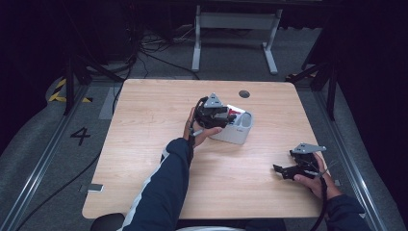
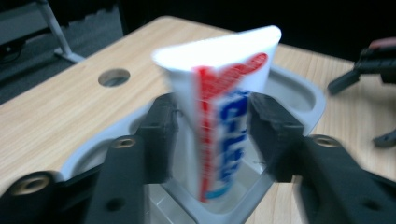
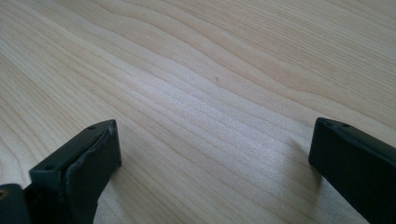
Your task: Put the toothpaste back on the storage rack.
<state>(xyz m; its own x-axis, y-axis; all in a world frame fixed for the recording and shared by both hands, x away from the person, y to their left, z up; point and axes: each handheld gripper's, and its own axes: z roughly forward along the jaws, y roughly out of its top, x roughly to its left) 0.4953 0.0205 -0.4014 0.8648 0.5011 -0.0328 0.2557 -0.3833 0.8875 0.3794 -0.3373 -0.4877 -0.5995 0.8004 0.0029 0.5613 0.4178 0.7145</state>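
Note:
A white toothpaste tube (image 2: pixel 224 116) with red and blue print stands upright, blurred, its lower end inside a grey plastic organizer (image 2: pixel 299 88). My left gripper (image 2: pixel 212 126) has a pad against each side edge of the tube. In the high view the left gripper (image 1: pixel 225 115) sits over the organizer (image 1: pixel 238 134) near the table's middle, with the tube (image 1: pixel 235 111) just visible under it. My right gripper (image 1: pixel 283 170) rests low over the table at the front right. Its jaws (image 3: pixel 210 144) stand wide apart over bare wood with nothing between them.
A round cable hole (image 1: pixel 244 94) lies in the wooden table (image 1: pixel 144 144) behind the organizer. A metal table frame (image 1: pixel 235 29) and cables stand on the floor beyond the far edge. The right gripper (image 2: pixel 369 60) appears past the organizer.

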